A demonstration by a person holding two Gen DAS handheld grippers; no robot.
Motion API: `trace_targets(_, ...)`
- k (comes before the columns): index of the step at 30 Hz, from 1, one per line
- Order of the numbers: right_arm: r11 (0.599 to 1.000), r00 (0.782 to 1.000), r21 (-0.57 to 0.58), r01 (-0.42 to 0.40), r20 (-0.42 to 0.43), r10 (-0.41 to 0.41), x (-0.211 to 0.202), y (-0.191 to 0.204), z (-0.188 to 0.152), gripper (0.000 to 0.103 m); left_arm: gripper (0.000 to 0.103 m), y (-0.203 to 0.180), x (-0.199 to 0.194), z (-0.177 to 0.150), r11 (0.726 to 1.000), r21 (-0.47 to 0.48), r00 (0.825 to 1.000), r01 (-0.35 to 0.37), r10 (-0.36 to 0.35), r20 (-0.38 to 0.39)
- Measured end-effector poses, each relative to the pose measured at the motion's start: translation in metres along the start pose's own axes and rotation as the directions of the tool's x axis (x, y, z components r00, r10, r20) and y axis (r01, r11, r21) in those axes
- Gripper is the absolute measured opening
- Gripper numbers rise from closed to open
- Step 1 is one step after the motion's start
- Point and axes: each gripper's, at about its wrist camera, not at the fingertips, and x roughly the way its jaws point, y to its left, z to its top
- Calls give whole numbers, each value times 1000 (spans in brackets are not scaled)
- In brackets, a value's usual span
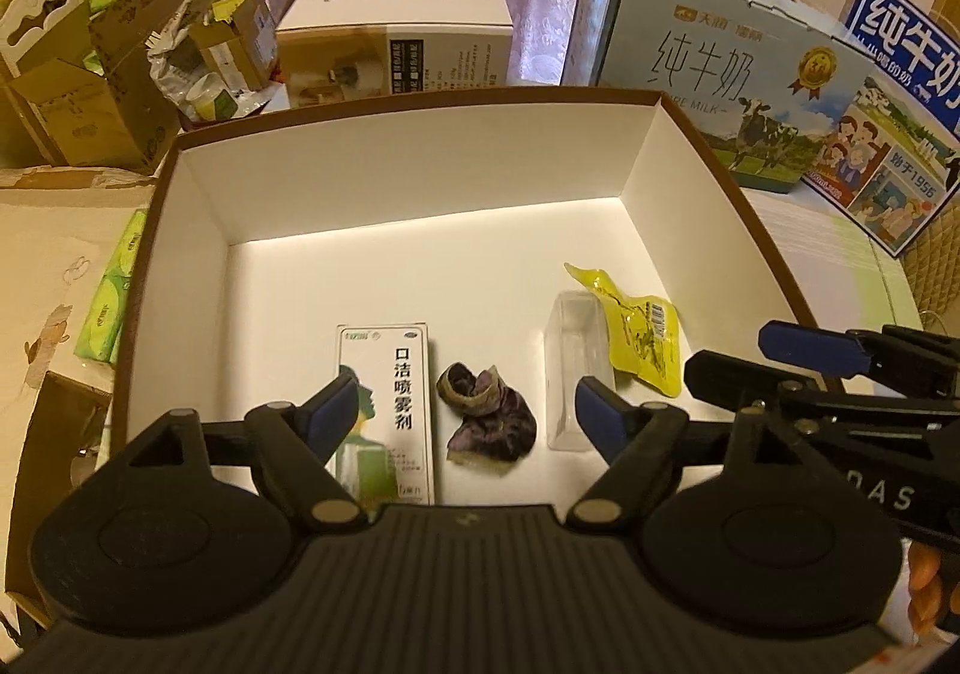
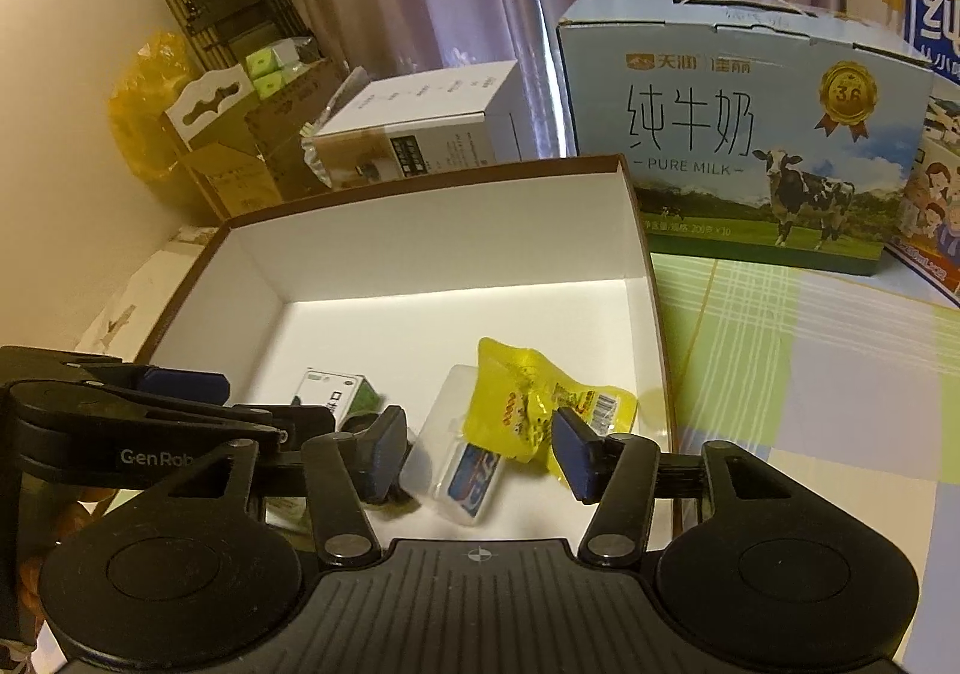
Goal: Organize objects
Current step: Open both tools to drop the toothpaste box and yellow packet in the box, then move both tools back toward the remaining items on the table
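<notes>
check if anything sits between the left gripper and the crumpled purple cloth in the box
Nothing visible does. The left gripper hangs open over the purple cloth, which lies free on the box floor, between the spray carton and the clear plastic case.

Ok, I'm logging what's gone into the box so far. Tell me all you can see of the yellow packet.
The yellow packet is a glossy, crinkled plastic pouch with red and dark print and a white barcode label. It looks sealed and lies flat on the white floor of the open box, toward its right side. One edge overlaps the clear plastic case beside it. In the right wrist view it lies just beyond the right gripper, whose pads do not touch it.
</notes>
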Motion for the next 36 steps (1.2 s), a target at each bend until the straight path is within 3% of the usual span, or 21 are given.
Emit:
trace_targets(19,998,996,30,-48,72,46,-78,20,-36,60,77,10,-82,-58,999,-35,999,-5,7,54)
trace_targets(36,997,999,64,-31,44,28,-130,19,-92,60,77,18,-126,-135,998,-55,1000,13,-11,24)
